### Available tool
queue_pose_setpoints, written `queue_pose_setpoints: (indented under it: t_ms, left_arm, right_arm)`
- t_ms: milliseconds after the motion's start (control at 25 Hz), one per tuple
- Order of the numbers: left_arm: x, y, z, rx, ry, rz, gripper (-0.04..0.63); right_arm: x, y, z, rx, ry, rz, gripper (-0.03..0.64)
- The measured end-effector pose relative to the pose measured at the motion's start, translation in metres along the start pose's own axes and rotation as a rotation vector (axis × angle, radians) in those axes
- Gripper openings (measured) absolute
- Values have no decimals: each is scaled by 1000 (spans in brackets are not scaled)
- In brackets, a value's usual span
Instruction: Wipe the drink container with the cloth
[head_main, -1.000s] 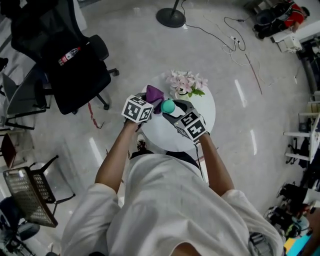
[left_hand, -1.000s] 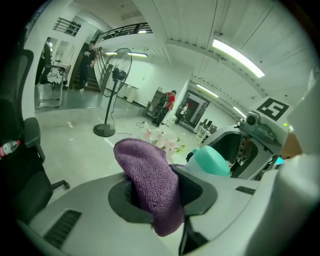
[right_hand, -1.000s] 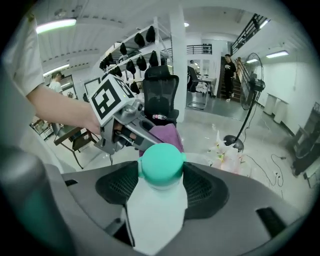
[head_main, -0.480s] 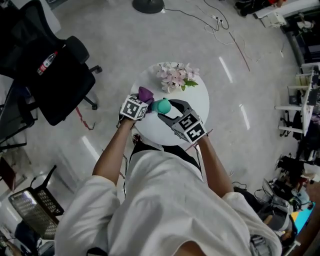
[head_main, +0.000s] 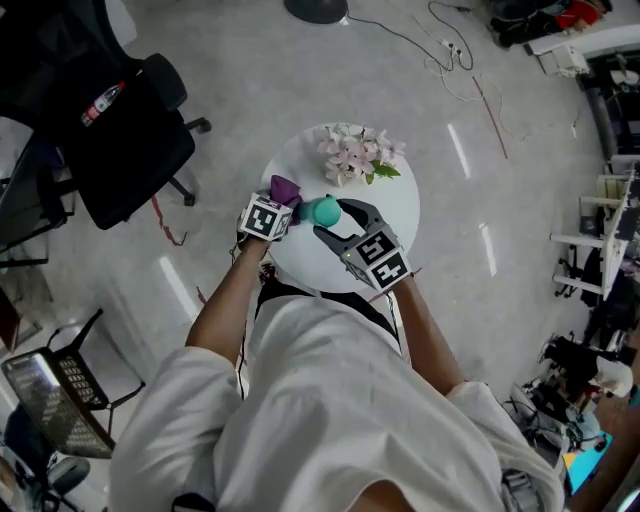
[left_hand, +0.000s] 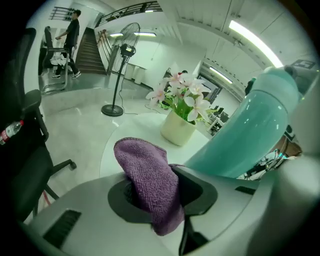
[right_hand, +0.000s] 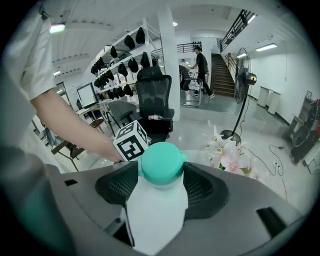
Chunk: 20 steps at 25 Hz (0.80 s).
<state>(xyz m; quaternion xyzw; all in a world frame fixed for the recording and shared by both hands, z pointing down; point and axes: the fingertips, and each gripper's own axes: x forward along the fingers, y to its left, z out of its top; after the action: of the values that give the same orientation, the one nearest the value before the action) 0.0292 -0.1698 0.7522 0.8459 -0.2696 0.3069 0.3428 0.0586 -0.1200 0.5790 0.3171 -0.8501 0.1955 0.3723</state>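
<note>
A teal drink container (head_main: 323, 210) with a rounded teal cap (right_hand: 161, 162) and pale body is held over the round white table (head_main: 400, 215). My right gripper (head_main: 336, 216) is shut on it, pads on both sides below the cap (right_hand: 160, 187). My left gripper (head_main: 281, 201) is shut on a purple cloth (head_main: 284, 188), whose folded end sticks up from the jaws (left_hand: 150, 175). The cloth sits just left of the container (left_hand: 250, 125), close to its side; contact is unclear.
A pot of pink and white flowers (head_main: 352, 155) stands at the table's far side. A black office chair (head_main: 110, 120) is at the left, a fan base (head_main: 315, 8) and cables on the floor beyond, a mesh chair (head_main: 55, 395) at lower left.
My left gripper has come down with the purple cloth, from above the container to beside it. The right gripper has kept the container in place.
</note>
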Motion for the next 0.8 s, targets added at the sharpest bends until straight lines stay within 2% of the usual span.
queue_pose_setpoints:
  t_ms: [160, 240, 480, 640, 800]
  left_arm:
    - [-30, -6, 2, -41, -86, 77, 124]
    - [-49, -13, 0, -79, -128, 116, 124]
    - [-94, -53, -3, -182, -231, 194, 124]
    - [-128, -77, 5, -266, -349, 220, 124]
    - [-161, -104, 18, -296, -451, 287, 124]
  right_arm:
    - [-11, 3, -4, -79, -28, 93, 320]
    - [-23, 1, -3, -153, -62, 128, 336]
    - [-57, -17, -8, -568, -65, 276, 336]
    - [-51, -14, -6, -777, -12, 384, 336]
    - [-42, -12, -12, -961, 59, 484, 334]
